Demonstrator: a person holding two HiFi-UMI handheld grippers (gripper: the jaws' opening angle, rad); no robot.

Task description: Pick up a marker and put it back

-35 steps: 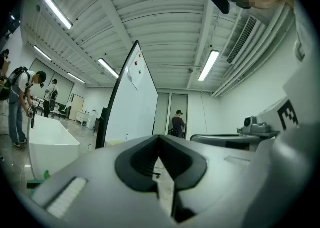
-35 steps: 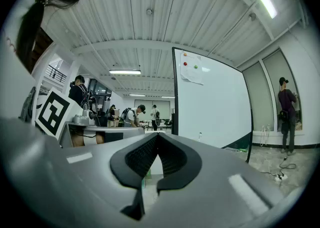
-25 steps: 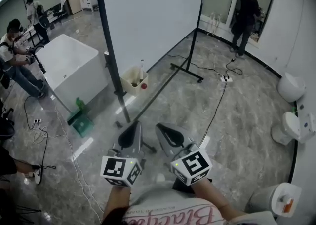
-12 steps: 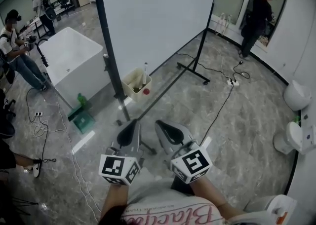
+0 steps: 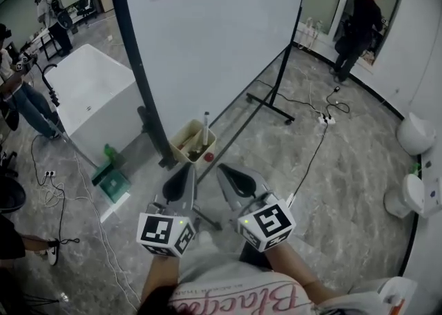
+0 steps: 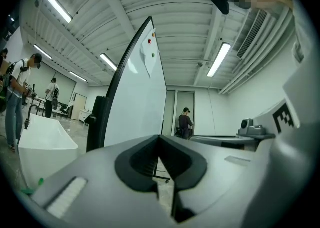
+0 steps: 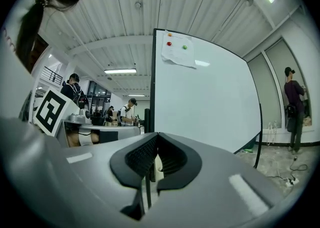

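Note:
A white marker [image 5: 205, 126] stands upright in a small beige box [image 5: 181, 148] on the floor at the foot of the whiteboard [image 5: 221, 37]. A small red thing [image 5: 209, 157] lies at the box's near corner. My left gripper [image 5: 186, 171] and right gripper [image 5: 223, 169] are side by side low in the head view, just short of the box. Both are shut with nothing between the jaws. In the left gripper view the left gripper [image 6: 159, 137] points past the whiteboard [image 6: 142, 92]. In the right gripper view the right gripper [image 7: 156, 135] faces the whiteboard [image 7: 205, 97].
A white tub [image 5: 90, 96] stands left, with a green object [image 5: 114, 181] near it. The whiteboard's black stand foot [image 5: 271, 106], a cable [image 5: 305, 161] and a power strip [image 5: 327, 119] lie on the marble floor. Toilets [image 5: 413, 132] line the right wall. People stand far left and at the back right [image 5: 362, 13].
The whiteboard and the beige box have come closer to me and the grippers. Both grippers stay shut and side by side.

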